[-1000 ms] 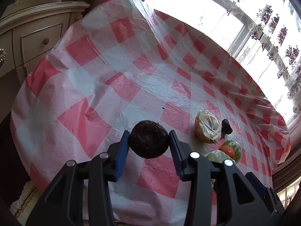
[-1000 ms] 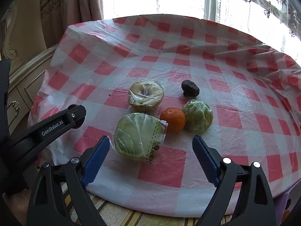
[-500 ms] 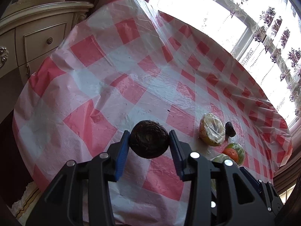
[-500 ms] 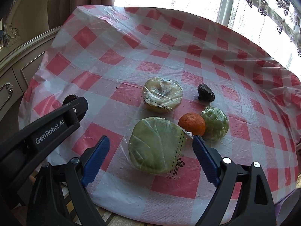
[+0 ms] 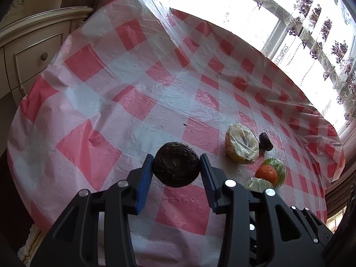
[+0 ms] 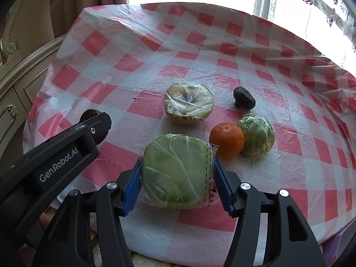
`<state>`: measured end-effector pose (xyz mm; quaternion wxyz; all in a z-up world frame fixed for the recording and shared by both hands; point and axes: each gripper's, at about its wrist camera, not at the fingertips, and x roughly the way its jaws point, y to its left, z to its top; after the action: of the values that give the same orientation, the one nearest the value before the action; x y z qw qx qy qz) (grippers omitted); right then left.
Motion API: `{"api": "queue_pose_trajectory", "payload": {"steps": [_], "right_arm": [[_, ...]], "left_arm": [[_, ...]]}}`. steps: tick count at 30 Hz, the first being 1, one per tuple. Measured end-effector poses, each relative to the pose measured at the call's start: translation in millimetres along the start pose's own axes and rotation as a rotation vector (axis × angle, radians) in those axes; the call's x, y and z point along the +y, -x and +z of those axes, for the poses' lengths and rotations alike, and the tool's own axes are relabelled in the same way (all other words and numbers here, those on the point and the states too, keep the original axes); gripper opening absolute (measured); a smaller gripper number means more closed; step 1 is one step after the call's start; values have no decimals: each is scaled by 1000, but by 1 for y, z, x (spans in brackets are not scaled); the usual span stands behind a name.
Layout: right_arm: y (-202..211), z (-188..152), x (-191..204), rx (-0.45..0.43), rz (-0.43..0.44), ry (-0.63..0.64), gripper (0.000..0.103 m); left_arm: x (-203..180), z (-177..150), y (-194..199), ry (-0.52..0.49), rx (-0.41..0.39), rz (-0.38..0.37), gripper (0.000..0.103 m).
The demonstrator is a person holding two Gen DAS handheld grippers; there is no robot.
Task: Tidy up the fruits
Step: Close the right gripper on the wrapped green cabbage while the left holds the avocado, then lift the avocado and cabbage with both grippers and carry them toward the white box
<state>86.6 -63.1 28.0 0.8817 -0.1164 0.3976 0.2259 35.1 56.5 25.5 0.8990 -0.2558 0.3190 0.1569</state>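
My left gripper (image 5: 176,163) is shut on a dark brown round fruit (image 5: 176,168) and holds it just above the checked tablecloth (image 5: 133,77). In the right wrist view that fruit (image 6: 89,114) peeks out behind the left gripper's finger at the left. The jaws of my right gripper (image 6: 178,183) are closing on a large green fruit in plastic wrap (image 6: 175,173), and its blue pads touch both sides. Beyond it lie a wrapped yellow cut fruit (image 6: 189,104), an orange (image 6: 227,139), a small wrapped green fruit (image 6: 258,135) and a small dark fruit (image 6: 244,100).
A cream cabinet with drawers (image 5: 33,51) stands to the left of the round table. A bright window with flowered curtains (image 5: 311,22) lies behind it. The table's near edge (image 6: 200,251) runs just below my right gripper.
My right gripper has come closer to the large wrapped green fruit, and its jaws have narrowed from wide open onto it. The left gripper keeps hold of the dark fruit.
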Motion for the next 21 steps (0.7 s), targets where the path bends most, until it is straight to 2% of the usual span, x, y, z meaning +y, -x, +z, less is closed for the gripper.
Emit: {"api": "queue_pose_trajectory", "payload": {"steps": [8, 10, 12, 14, 18, 21], "right_arm": [[5, -6, -19, 6, -11, -73, 59], [6, -8, -23, 8, -11, -89, 59], [7, -9, -27, 9, -4, -107, 59], [8, -10, -31, 10, 2, -118, 59], [10, -13, -34, 10, 5, -129, 59], [11, -14, -36, 11, 6, -140, 59]], "left_arm": [[-13, -4, -13, -57, 62, -35, 44], [-15, -4, -14, -67, 66, -36, 51], [-16, -4, -14, -74, 65, -34, 66], [-16, -4, -13, -73, 65, -40, 76], [-20, -7, -9, -101, 64, -35, 76], [-26, -9, -4, -140, 48, -1, 75]]}}
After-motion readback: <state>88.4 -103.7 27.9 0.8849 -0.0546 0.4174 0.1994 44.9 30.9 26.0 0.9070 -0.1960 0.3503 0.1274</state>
